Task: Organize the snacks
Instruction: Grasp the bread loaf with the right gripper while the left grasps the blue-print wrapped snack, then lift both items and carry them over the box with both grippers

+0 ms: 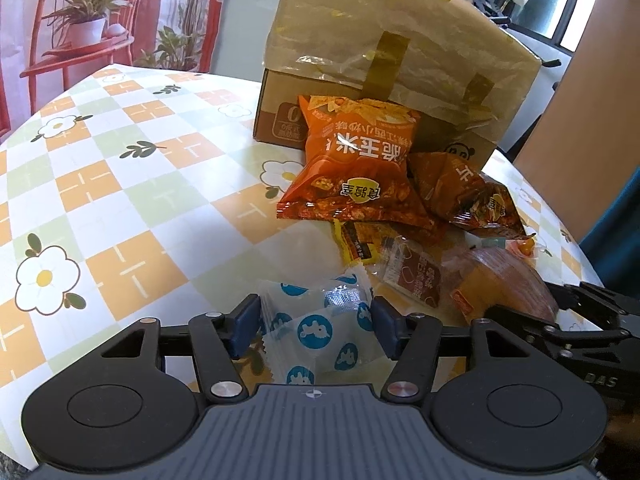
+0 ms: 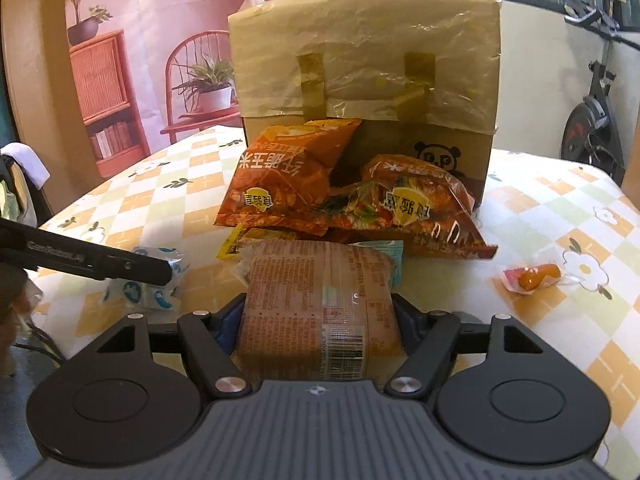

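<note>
A white packet with blue circles [image 1: 320,332] lies on the checked tablecloth, and my left gripper [image 1: 316,312] is shut on it, a pad against each side. In the right wrist view that packet [image 2: 140,292] shows at the left with one left finger [image 2: 152,270] against it. My right gripper [image 2: 318,312] is shut on a brown wrapped cake packet [image 2: 316,292], which fills the gap between its pads. Behind both lie two orange chip bags [image 2: 288,176] [image 2: 412,204], leaning on a taped cardboard box [image 2: 360,40].
A yellow sachet [image 1: 356,240] and a small brown packet [image 1: 416,276] lie between the chip bags and my grippers. A small orange candy [image 2: 532,276] sits alone at the right. The tablecloth [image 1: 120,200] stretches bare to the left. A red chair [image 1: 80,40] stands beyond the table.
</note>
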`<state>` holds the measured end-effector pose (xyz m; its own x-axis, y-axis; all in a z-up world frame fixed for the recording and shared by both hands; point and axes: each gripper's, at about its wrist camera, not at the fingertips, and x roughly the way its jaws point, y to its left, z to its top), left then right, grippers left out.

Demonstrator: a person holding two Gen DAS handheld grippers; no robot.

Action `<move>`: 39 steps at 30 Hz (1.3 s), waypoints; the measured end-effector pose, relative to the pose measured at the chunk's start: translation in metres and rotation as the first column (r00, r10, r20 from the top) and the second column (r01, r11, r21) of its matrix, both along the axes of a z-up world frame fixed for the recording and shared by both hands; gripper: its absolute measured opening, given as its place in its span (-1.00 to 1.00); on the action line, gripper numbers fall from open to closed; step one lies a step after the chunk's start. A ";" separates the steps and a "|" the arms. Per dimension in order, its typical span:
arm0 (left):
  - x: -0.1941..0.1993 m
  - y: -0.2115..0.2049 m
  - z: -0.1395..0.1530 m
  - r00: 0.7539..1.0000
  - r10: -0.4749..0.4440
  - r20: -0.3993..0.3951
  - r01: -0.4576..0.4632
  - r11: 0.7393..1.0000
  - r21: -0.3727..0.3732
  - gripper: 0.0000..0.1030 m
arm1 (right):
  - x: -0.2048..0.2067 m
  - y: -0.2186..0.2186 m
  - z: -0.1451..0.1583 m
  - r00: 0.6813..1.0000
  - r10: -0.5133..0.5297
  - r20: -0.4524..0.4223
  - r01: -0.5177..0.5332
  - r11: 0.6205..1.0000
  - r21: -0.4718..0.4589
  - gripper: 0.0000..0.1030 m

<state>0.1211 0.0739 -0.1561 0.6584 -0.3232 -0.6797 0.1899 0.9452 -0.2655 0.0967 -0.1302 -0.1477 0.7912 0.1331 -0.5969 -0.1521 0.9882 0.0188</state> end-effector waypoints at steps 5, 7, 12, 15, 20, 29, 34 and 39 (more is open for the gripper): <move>-0.004 0.001 0.005 1.000 -0.008 0.028 0.008 1.000 -0.010 0.19 | -0.013 -0.004 0.008 1.000 -0.031 -0.003 0.031 0.999 0.024 0.44; -0.006 0.001 0.007 0.999 -0.013 0.039 0.013 1.000 -0.011 0.19 | -0.018 -0.006 0.012 0.999 -0.054 0.005 0.054 0.998 0.022 0.44; -0.008 0.001 0.014 0.998 -0.013 0.066 0.014 1.000 -0.013 0.19 | -0.026 -0.010 0.022 0.994 -0.102 0.037 0.102 0.995 0.021 0.43; -0.007 0.003 0.025 0.995 -0.014 0.101 0.015 1.000 -0.015 0.19 | -0.028 -0.011 0.031 0.991 -0.115 0.068 0.114 0.993 0.019 0.43; -0.001 0.004 0.056 0.981 -0.029 0.193 0.031 1.000 -0.003 0.19 | -0.026 -0.015 0.058 0.982 -0.126 0.138 0.125 0.992 0.014 0.43; 0.030 0.006 0.137 0.933 -0.025 0.358 0.042 0.998 -0.040 0.19 | -0.006 -0.023 0.112 0.949 -0.130 0.288 0.132 0.991 0.014 0.43; 0.055 -0.007 0.171 0.910 -0.051 0.410 0.067 0.997 -0.026 0.19 | 0.017 -0.032 0.143 0.927 -0.137 0.349 0.133 0.990 0.035 0.43; 0.088 -0.021 0.193 0.910 -0.060 0.411 0.090 0.994 -0.055 0.19 | 0.049 -0.039 0.171 0.912 -0.140 0.386 0.130 0.990 0.052 0.43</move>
